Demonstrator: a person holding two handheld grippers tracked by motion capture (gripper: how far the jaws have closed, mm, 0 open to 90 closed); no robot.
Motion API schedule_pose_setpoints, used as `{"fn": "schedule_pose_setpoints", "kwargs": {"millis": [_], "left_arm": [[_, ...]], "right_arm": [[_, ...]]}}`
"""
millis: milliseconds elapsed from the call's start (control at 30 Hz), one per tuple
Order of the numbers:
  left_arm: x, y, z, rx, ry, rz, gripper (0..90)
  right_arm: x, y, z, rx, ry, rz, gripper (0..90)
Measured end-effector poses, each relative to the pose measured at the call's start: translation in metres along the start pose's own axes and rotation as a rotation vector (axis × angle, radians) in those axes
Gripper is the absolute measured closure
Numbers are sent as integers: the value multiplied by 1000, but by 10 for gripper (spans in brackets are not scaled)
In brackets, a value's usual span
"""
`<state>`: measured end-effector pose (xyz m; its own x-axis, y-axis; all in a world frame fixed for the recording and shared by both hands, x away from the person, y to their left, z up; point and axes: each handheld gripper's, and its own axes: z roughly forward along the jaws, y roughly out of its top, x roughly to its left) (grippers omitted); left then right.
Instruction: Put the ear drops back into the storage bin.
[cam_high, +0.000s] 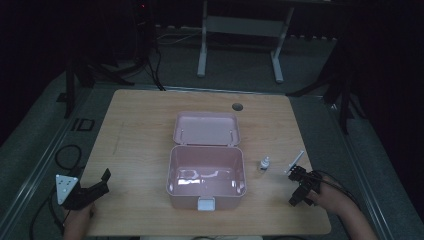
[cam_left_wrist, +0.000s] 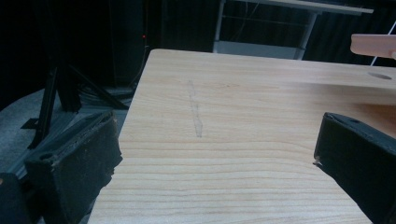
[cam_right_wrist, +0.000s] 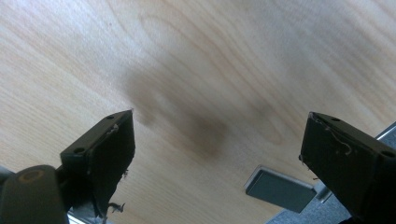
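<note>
Both my left claw (cam_high: 97, 186) and right claw (cam_high: 298, 186) gape wide, empty; next, reach the small white bottle (cam_high: 264, 163) beside the open pink plastic box (cam_high: 206, 172).

This place looks like a lab or a recording room, not a home. A light wooden counter (cam_high: 140, 125) with a round cable hole (cam_high: 237, 106) stands on grey carpet floor (cam_high: 310, 55) in a dark room. Black tripod legs (cam_high: 75, 80) stand at the left and at the right of it, and black cables (cam_high: 67, 155) lie on the floor. Behind, there is the white metal frame of another desk (cam_high: 240, 30), and a small red light (cam_high: 143, 6) glows on dark equipment.
</note>
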<state>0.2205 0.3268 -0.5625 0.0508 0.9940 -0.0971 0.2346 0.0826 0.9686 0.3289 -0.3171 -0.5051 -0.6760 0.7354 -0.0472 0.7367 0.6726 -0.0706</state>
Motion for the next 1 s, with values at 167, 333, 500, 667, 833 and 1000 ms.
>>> {"fn": "schedule_pose_setpoints", "kwargs": {"millis": [167,333,500,667,833,1000], "left_arm": [[0,0,0,-1,1,-1,5],[0,0,0,0,-1,0,5],[0,0,0,1,-2,-2,4],[0,0,0,1,-2,-3,5],[0,0,0,1,-2,-3,5],[0,0,0,2,-3,-3,5]], "right_arm": [[-3,9,-5,-12,5,-14,137],[-4,18,-9,-22,9,-12,134],[-5,31,-11,-12,37,-33,124],[-4,43,-12,-8,58,-74,112],[-4,55,-11,10,75,-85,117],[-6,68,-13,4,66,-80,129]]}}
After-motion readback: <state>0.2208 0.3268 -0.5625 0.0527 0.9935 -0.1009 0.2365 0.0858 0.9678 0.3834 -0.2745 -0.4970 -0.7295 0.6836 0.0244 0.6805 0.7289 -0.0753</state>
